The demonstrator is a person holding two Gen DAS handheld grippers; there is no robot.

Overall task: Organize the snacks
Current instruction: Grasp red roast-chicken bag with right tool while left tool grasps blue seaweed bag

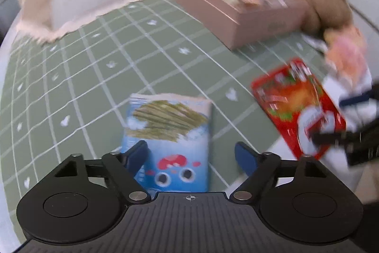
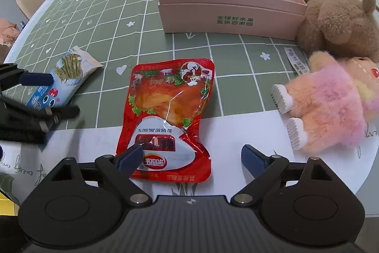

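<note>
Left wrist view: the left gripper (image 1: 190,153), jaws spread, straddles the flat blue seaweed-snack packet (image 1: 169,136) lying on the green checked tablecloth (image 1: 94,77); the step looks like pickup.

Right wrist view: the right gripper (image 2: 191,158), jaws spread, frames the glossy red chicken-snack pouch (image 2: 169,115). Both likely need closing, then carrying to the pink cardboard box (image 2: 232,16), well apart.

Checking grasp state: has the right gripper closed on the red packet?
No. The right gripper is open, fingers either side of the red packet, which lies flat on the table.
</note>
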